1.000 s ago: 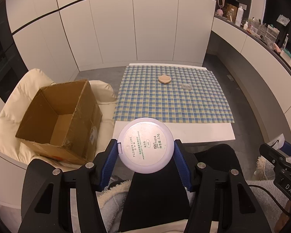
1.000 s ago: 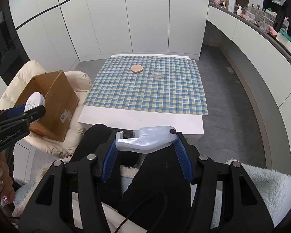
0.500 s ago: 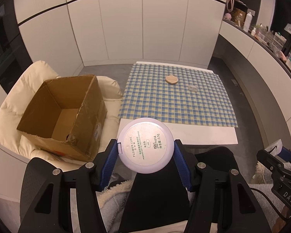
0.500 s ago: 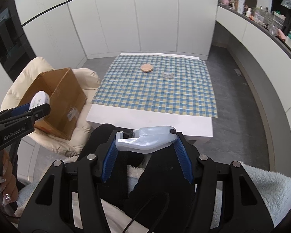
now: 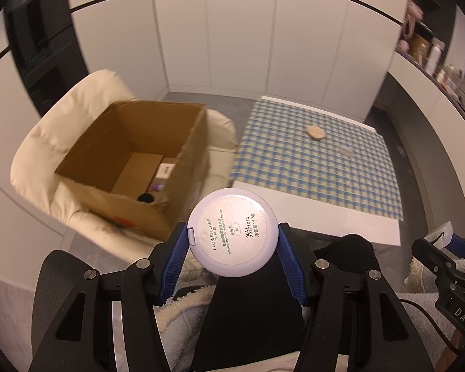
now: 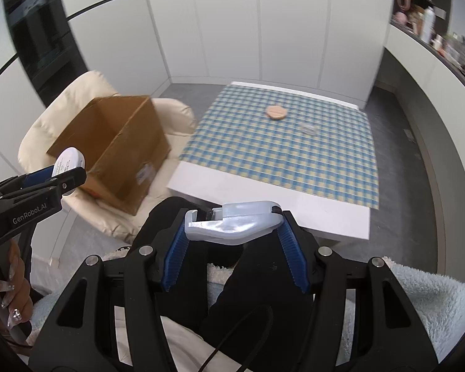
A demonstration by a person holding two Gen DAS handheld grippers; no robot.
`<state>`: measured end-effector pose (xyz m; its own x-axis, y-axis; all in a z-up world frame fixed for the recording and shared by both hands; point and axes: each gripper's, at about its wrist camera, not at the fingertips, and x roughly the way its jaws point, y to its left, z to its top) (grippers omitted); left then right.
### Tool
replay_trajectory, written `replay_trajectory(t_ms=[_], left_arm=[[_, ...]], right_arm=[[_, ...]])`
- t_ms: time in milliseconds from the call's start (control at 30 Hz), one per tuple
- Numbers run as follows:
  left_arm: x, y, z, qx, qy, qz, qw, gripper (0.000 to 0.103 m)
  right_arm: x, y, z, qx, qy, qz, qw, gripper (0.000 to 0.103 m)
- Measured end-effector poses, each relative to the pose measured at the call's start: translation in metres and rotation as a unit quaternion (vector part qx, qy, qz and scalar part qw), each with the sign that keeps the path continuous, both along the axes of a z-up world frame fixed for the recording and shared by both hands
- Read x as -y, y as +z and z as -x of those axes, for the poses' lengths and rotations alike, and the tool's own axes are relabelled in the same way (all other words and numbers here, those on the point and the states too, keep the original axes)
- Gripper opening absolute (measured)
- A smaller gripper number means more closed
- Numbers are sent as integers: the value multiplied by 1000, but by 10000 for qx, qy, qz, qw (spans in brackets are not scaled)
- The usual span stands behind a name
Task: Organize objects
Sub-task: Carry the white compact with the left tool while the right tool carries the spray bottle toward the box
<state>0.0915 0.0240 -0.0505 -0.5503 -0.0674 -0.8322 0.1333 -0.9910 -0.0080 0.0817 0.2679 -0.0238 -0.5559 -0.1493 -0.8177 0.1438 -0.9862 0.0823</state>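
My left gripper (image 5: 232, 248) is shut on a round pale lilac powder compact (image 5: 232, 231), label side up. It hovers just right of the near corner of an open cardboard box (image 5: 133, 161) that rests on a cream armchair (image 5: 46, 136). My right gripper (image 6: 232, 232) is shut on a flat pale blue plastic case lid (image 6: 232, 221), held over my lap in front of the table. In the right wrist view the left gripper (image 6: 62, 172) shows at the left edge with the compact (image 6: 68, 159). A round tan puff (image 5: 315, 132) and a small clear piece (image 5: 345, 150) lie on the checked tablecloth (image 5: 310, 167).
The box holds a few small items at its bottom (image 5: 158, 179). The low white table (image 6: 263, 198) stands right of the armchair. White cabinets line the back wall; a cluttered counter (image 6: 431, 31) runs along the right. A person's hand (image 6: 12, 282) grips the left tool.
Both views have swung left: the box and armchair now sit nearer the centre and larger, the table has shifted right. Both grips are unchanged.
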Motion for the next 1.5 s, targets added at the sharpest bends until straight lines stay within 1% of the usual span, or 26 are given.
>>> replay_trajectory(t_ms=[233, 400, 667, 867, 1100, 1433, 1500], left_arm=[[44, -2, -14, 43, 554, -17, 9985, 58], [71, -2, -22, 40, 912, -8, 9958, 58], [98, -8, -39, 105, 1310, -22, 9913, 58], [113, -9, -51, 121, 1566, -39, 9876, 58], [121, -10, -54, 116, 1682, -40, 9857, 58], [119, -20, -41, 252, 1531, -179, 9877, 58], [121, -22, -34, 390, 1379, -364, 9890, 58]], right_arm=[[44, -3, 14, 38, 600, 54, 9982, 60], [82, -5, 20, 60, 1086, 51, 9941, 60], [129, -7, 20, 90, 1743, 23, 9846, 60], [153, -9, 18, 132, 2060, -5, 9785, 60], [170, -12, 17, 164, 2291, -35, 9733, 60], [176, -14, 21, 141, 2346, -76, 9720, 60], [176, -14, 22, 133, 2335, -77, 9722, 60]])
